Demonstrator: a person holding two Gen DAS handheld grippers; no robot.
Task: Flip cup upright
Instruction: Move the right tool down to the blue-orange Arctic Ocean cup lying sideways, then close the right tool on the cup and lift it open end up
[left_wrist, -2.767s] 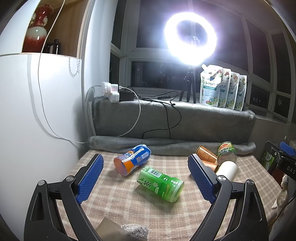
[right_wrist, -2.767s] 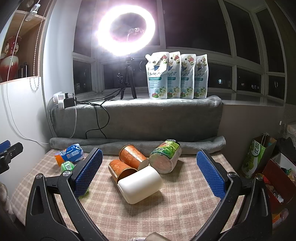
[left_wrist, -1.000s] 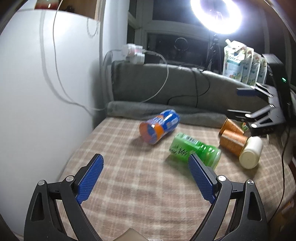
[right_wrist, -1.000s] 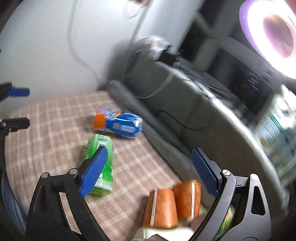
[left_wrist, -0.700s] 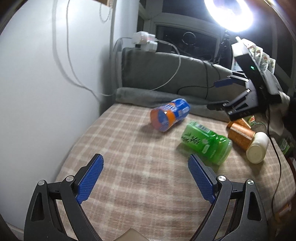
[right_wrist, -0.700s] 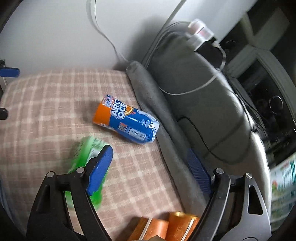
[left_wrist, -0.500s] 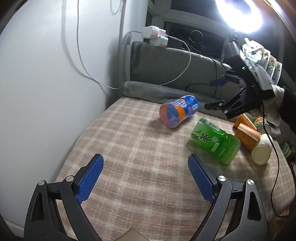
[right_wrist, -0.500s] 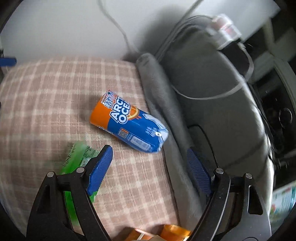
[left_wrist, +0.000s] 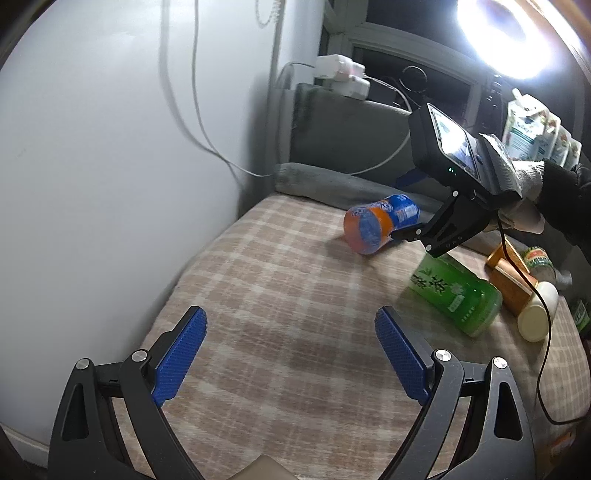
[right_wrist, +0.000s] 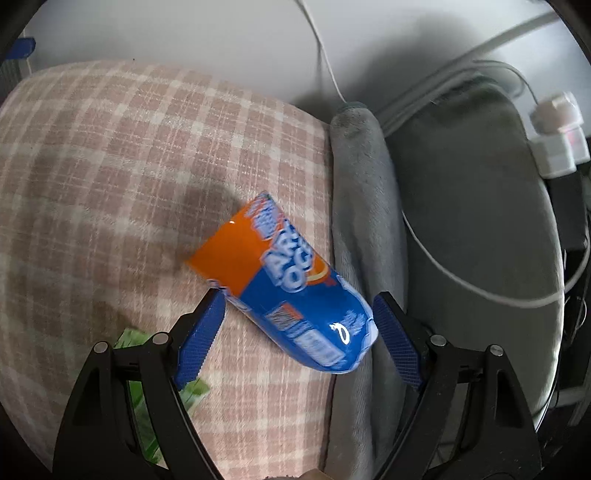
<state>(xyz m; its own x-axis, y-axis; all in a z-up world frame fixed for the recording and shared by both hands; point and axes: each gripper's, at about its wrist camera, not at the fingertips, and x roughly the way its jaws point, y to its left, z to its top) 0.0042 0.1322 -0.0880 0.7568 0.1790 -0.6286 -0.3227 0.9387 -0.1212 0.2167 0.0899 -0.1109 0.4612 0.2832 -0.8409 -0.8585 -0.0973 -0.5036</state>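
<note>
Right tongs (right_wrist: 297, 325) straddle, spread, the blue-and-orange plastic cup (right_wrist: 284, 280) lying sideways at the checked desk's (right_wrist: 110, 166) far edge; left tongs (left_wrist: 290, 354) wait spread; its slick round wall may roll away

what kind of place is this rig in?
Likely a home room at night, staged for recording: a plaid-covered table by dark windows, a ring light, and refill pouches lined up on the grey-blanketed sill.

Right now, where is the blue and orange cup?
The blue and orange cup lies on its side on the checked cloth, between the right gripper's open fingers, beside the grey rolled blanket.
</note>
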